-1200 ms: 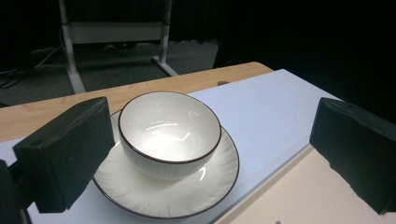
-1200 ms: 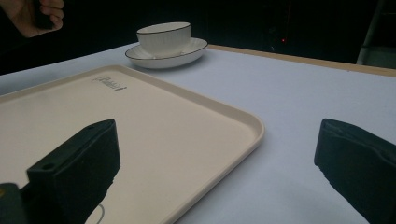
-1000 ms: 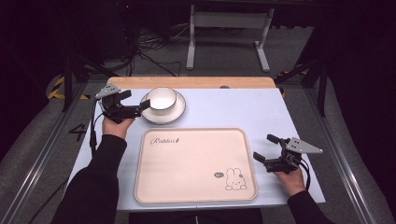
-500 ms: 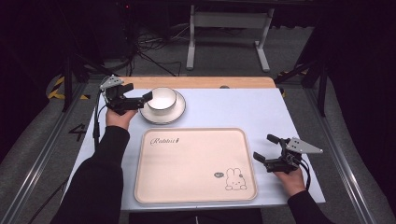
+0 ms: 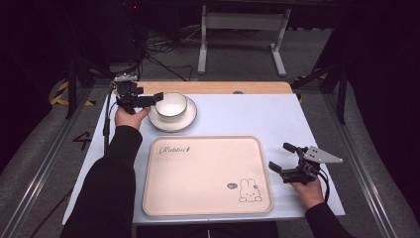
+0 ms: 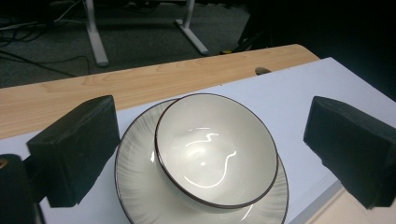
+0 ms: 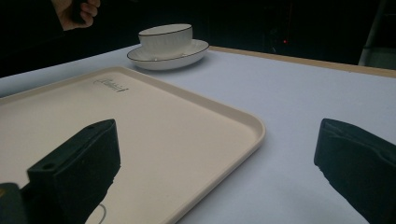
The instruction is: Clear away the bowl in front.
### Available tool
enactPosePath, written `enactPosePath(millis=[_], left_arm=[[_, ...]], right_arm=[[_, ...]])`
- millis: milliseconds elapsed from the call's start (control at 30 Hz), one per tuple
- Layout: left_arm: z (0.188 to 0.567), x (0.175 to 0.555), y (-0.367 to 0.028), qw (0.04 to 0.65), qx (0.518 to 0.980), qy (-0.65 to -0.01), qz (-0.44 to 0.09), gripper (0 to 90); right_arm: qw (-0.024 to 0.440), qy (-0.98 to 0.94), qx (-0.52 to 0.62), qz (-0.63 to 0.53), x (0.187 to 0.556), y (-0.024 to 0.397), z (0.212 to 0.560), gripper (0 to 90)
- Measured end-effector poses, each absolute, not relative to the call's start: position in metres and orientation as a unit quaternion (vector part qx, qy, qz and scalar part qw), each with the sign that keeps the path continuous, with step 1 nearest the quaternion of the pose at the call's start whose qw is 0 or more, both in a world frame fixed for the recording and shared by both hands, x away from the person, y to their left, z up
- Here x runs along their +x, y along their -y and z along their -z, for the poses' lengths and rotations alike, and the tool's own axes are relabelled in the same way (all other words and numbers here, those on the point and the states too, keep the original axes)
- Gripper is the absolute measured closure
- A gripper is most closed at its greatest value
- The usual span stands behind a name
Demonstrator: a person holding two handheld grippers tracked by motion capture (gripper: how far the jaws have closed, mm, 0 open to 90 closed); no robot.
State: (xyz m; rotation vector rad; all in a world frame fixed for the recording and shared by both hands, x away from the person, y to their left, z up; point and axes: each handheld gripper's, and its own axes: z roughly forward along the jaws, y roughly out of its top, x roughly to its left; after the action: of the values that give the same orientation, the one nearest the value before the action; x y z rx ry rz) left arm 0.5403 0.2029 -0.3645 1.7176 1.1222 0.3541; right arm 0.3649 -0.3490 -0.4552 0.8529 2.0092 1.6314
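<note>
Since a second ago, left gripper (image 5: pixel 151 99) moved rightward up to the bowl (image 5: pixel 172 106); jaws just narrowed slightly, wide apart, nothing clamped, bowl ahead between them, untouched. Right gripper (image 5: pixel 286 159) unmoved beside the tray (image 5: pixel 205 173), jaws spread, empty. Bowl on the saucer (image 5: pixel 173 121) near the table's far left, close to the wooden edge. Bare white tabletop right of it. Glossy, round, dark-rimmed bowl; ribbed saucer; matte rounded tray.

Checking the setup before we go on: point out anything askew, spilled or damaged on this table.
Nothing spilled or damaged. One small oddity: the bowl sits off-centre on its plate, shifted toward the rim on one side. The tray lies square and bare. The left gripper stands open beside the bowl.
</note>
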Motion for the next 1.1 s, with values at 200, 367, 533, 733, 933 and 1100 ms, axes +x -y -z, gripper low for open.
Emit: enactPosePath(millis=[200, 367, 533, 733, 933, 1100], left_arm=[[0.374, 0.552, -0.203, 0.502, 0.699, -0.489, -0.143, 4.4], [0.382, 0.559, -0.202, 0.491, 0.685, -0.523, -0.125, 2.2], [0.39, 0.564, -0.2, 0.482, 0.69, -0.526, -0.123, 2.7], [0.403, 0.572, -0.199, 0.477, 0.684, -0.545, -0.09, 2.9], [0.411, 0.577, -0.198, 0.474, 0.677, -0.56, -0.061, 4.0], [0.418, 0.58, -0.193, 0.467, 0.679, -0.565, -0.039, 8.3]], right_arm=[[0.206, -0.721, 0.307, -0.587, 0.365, 0.349, 0.455, 0.9], [0.205, -0.72, 0.307, -0.588, 0.365, 0.35, 0.455, 0.9], [0.204, -0.719, 0.306, -0.589, 0.365, 0.35, 0.455, 0.9], [0.204, -0.719, 0.306, -0.59, 0.365, 0.35, 0.455, 0.9], [0.203, -0.718, 0.306, -0.591, 0.365, 0.35, 0.455, 0.9], [0.203, -0.718, 0.306, -0.592, 0.365, 0.35, 0.455, 0.9]])
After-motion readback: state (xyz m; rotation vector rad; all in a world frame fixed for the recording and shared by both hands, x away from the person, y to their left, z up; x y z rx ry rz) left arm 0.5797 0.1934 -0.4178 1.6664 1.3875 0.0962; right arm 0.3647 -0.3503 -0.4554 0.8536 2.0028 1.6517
